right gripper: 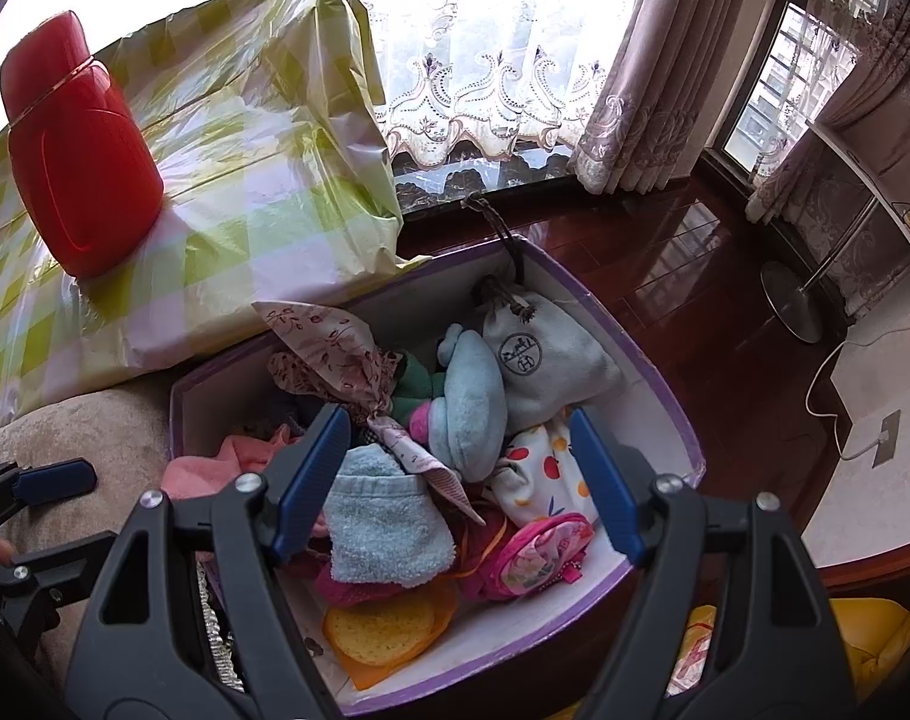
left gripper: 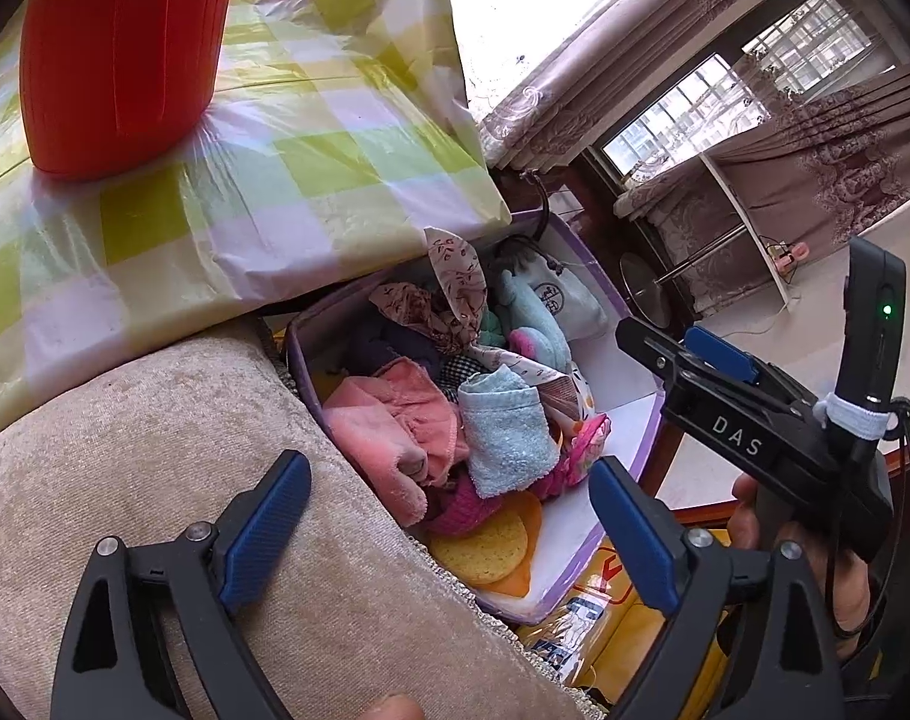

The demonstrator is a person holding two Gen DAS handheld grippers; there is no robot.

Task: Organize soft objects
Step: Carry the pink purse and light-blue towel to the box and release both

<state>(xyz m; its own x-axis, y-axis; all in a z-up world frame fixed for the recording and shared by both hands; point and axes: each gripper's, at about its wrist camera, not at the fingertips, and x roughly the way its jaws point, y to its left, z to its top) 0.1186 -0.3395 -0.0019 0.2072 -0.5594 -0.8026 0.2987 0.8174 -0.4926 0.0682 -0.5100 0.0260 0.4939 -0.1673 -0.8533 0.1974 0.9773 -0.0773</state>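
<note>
Upper left we've got a red bottle (right gripper: 77,150) on a checked bag (right gripper: 245,192). Lower left, our left gripper (left gripper: 449,534) has its jaws wide over the beige cushion (left gripper: 155,480), holding nothing. Centre frame the box (right gripper: 665,396) is stuffed with soft stuff, blue towel (right gripper: 383,516) on top. Our right gripper (right gripper: 455,480) hangs above it, jaws wide, empty.

So the left hand-held gripper (left gripper: 449,531) hangs wide open, nothing between its pads. Purple box (left gripper: 644,450) sits dead centre, stuffed with cloths, a light blue towel (left gripper: 506,429) on top. Red bottle (left gripper: 122,54) at eleven o'clock, right hand-held gripper (left gripper: 683,354) at three.
</note>
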